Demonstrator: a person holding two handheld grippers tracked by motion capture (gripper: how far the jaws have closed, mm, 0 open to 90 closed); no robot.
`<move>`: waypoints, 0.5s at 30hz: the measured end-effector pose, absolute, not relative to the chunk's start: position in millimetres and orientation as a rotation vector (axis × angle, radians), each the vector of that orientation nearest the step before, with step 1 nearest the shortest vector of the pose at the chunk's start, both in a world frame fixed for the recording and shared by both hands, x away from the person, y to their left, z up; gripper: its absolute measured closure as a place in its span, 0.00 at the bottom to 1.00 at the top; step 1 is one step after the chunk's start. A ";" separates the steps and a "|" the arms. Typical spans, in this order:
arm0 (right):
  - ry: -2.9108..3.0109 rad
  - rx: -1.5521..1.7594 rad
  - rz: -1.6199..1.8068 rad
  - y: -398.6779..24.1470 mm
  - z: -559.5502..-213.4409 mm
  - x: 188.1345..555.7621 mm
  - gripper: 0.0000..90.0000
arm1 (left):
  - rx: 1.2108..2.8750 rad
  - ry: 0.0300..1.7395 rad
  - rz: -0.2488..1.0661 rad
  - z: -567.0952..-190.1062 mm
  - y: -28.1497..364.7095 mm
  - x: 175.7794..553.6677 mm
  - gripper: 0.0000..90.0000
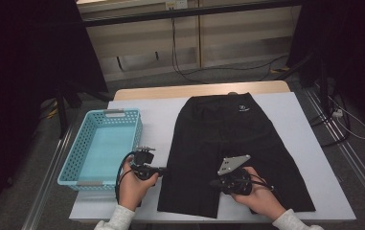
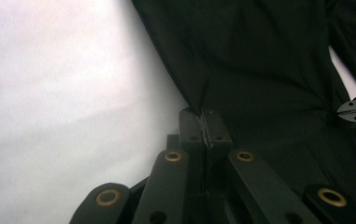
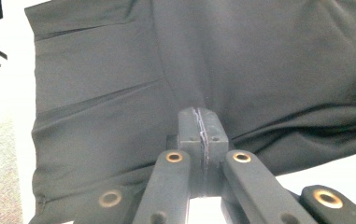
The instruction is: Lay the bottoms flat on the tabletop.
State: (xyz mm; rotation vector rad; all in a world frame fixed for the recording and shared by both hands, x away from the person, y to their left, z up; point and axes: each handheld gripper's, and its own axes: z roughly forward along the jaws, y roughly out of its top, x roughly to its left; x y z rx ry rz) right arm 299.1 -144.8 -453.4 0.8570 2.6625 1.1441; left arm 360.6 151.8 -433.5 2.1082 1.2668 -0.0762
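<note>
A pair of smooth black woven-fabric shorts (image 1: 228, 143) lies flat on the matte white table cover (image 1: 304, 158), its left hem edge pinched by the pressed-together left gripper (image 2: 206, 126) and its creased lower middle by the right gripper (image 3: 202, 122), near a perforated turquoise plastic basket (image 1: 104, 146).

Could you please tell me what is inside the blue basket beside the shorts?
The blue basket looks empty: its pale floor shows bare in the high view. The strip just behind its near wall is hidden by that wall and the left hand-held gripper.
</note>
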 end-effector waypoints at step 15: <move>2.623 0.868 1.195 -147.8 -447.7 298.2 0.78 | 2.010 1.231 0.156 -434.3 143.9 378.6 0.51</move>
